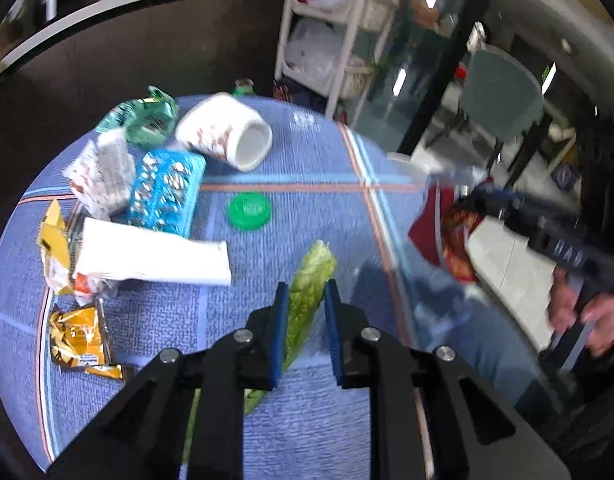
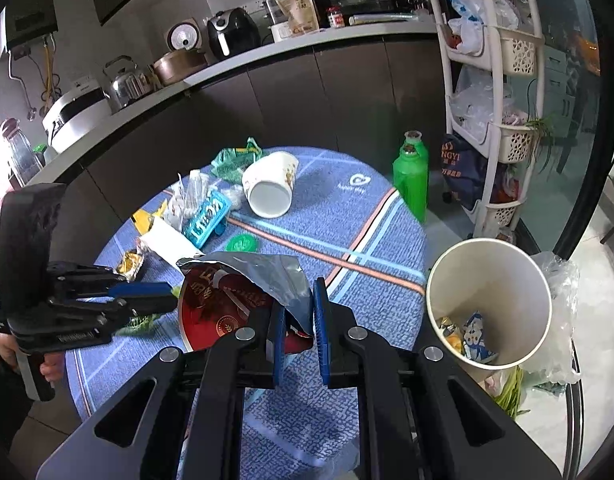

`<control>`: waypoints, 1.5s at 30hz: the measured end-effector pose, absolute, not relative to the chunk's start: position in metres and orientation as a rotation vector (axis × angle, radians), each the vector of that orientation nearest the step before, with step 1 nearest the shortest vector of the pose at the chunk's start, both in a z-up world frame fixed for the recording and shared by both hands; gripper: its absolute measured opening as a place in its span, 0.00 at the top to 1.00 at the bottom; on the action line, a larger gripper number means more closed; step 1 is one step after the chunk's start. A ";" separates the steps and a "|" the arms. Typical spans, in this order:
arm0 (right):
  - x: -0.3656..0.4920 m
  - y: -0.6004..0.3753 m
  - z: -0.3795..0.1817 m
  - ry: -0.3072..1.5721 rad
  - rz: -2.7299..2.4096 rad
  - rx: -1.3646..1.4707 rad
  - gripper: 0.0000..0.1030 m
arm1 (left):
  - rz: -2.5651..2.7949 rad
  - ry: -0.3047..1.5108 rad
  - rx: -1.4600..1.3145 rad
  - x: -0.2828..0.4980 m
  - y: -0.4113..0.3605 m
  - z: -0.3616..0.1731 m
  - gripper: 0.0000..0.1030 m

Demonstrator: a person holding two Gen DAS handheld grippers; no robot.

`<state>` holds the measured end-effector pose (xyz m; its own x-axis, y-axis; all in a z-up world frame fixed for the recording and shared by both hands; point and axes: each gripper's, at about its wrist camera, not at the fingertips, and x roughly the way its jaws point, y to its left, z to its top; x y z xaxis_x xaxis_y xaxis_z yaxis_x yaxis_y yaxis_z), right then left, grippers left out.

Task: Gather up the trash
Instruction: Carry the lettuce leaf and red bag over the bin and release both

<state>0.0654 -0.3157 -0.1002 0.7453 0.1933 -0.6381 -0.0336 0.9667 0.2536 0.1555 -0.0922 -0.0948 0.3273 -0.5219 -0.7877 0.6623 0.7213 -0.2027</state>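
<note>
- Right gripper (image 2: 299, 320): jaws closed on the red snack bag (image 2: 223, 308) at its torn foil mouth; bag hangs above the blue mat (image 2: 347, 216). Risk: the hold is only on a thin foil flap, which may tear or slide out in transit, dropping the bag back on the mat.
- Bag contents: not visible. Risk: if crumbs remain, tipping the open mouth downward would likely spill them.
- Paper bucket (image 2: 489, 308): stands off the mat's right edge, already holding a few wrappers. Risk: the bag looks wide against the bucket's mouth; a careless drop may catch the rim and tip the bucket.
- Left gripper (image 1: 305, 300): jaws parted around the lettuce leaf (image 1: 309, 280), which lies on the mat; left pad seems touching, right pad apart. Risk: closing on a limp leaf may pinch the mat's pile or tear the leaf.
- Both grippers work near each other; collision is possible if both head for the bucket together.
- Remaining trash: white cup (image 1: 227, 132) on its side, green lid (image 1: 249, 211), blue packet (image 1: 165, 192), yellow wrappers (image 1: 77, 336). Risk: the cup may roll if nudged.
</note>
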 end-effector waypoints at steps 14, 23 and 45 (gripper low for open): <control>0.039 -0.387 -0.061 0.587 0.002 0.251 0.88 | -0.868 0.823 -0.032 0.172 -0.152 -0.005 0.90; 0.028 -0.437 -0.064 0.579 -0.074 0.272 0.88 | -0.917 0.793 -0.028 0.178 -0.218 0.001 0.93; 0.041 -0.483 -0.074 0.594 -0.162 0.272 0.88 | -1.007 0.781 -0.036 0.183 -0.271 0.006 0.93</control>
<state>0.0414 -0.4834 -0.0740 0.8178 -0.0721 -0.5710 0.2276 0.9518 0.2057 0.1828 -0.2713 0.0065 0.2922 -0.7677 -0.5703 0.7433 0.5575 -0.3697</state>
